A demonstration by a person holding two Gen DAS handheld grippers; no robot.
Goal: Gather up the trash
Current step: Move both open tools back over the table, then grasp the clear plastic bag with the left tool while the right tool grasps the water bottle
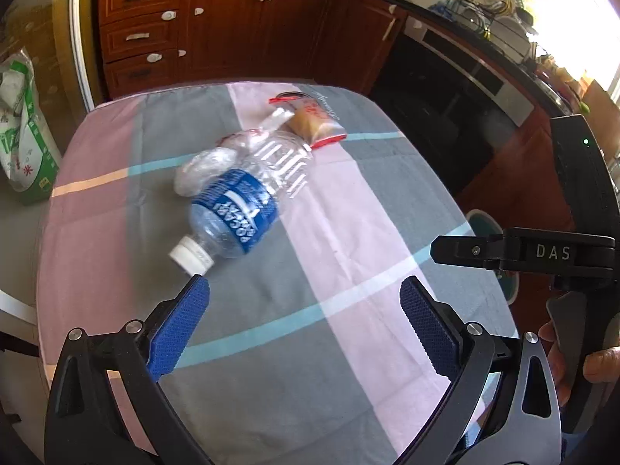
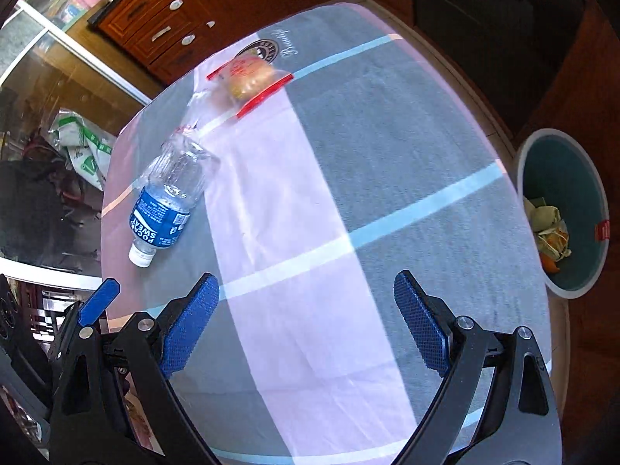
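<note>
Jaws spread on left gripper (image 1: 304,283) & right gripper (image 2: 306,283); bottle (image 1: 232,209) near; bin (image 2: 562,213) only in right view.

A: What is seen behind the tabletop (image 1: 348,348)?
B: Reddish-brown wooden cabinets (image 1: 217,27) with white handles are ranged along the far wall, and a dark oven (image 1: 445,89) is built in beside them.
A: And above the oven?
B: A wire dish rack (image 1: 500,11), filled with plates, is set on the counter by a bright window.
A: What is noted on the floor?
B: A white-and-green sack (image 1: 23,131) is propped near a glass door.
A: The tabletop itself?
B: It is covered by a checked cloth (image 2: 387,147) of grey, pink and pale blue.
</note>
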